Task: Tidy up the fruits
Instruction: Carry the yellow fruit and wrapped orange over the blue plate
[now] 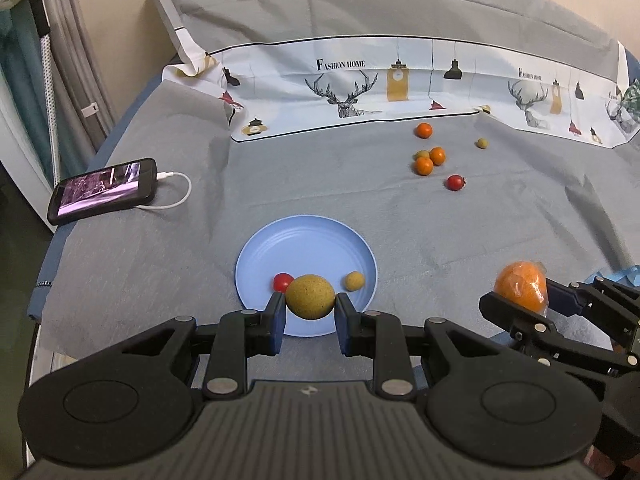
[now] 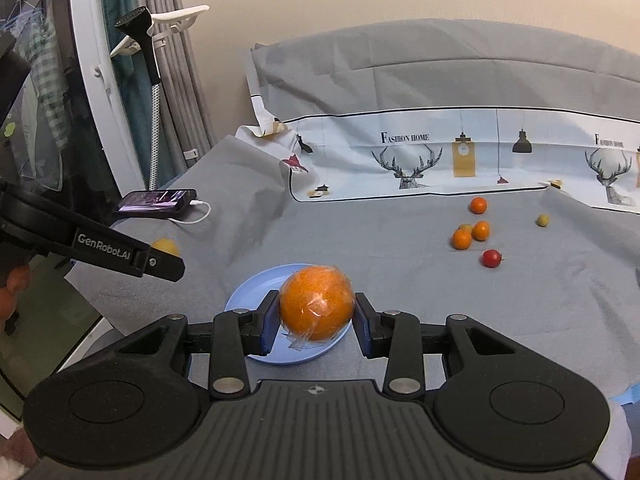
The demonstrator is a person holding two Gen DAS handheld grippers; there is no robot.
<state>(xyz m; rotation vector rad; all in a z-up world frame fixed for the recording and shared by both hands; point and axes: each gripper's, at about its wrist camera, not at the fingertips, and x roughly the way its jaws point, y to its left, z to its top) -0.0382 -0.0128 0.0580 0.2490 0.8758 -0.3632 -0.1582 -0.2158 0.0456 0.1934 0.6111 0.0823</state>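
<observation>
The left tool (image 1: 310, 309) was clenched on a speckled yellow-green fruit (image 1: 310, 297), holding it over the near edge of the blue plate (image 1: 304, 240). On that plate lay a small red tomato (image 1: 283, 281) at the left and a small yellow-green fruit (image 1: 354, 281) at the right, apart from each other. The right tool (image 2: 316, 320) grasped a plastic-wrapped orange (image 2: 317, 302) between its blue pads, above the plate's near right side.

Far to the right on the grey cloth (image 1: 160, 264) lay the loose fruit: three small oranges (image 1: 424, 166), two of them touching beside a greenish fruit, a red tomato (image 1: 455, 182) nearer, and a lone greenish fruit (image 1: 482, 143) further right. A phone (image 1: 102, 191) with a white cable (image 1: 176, 196) lay at the cloth's left edge.
</observation>
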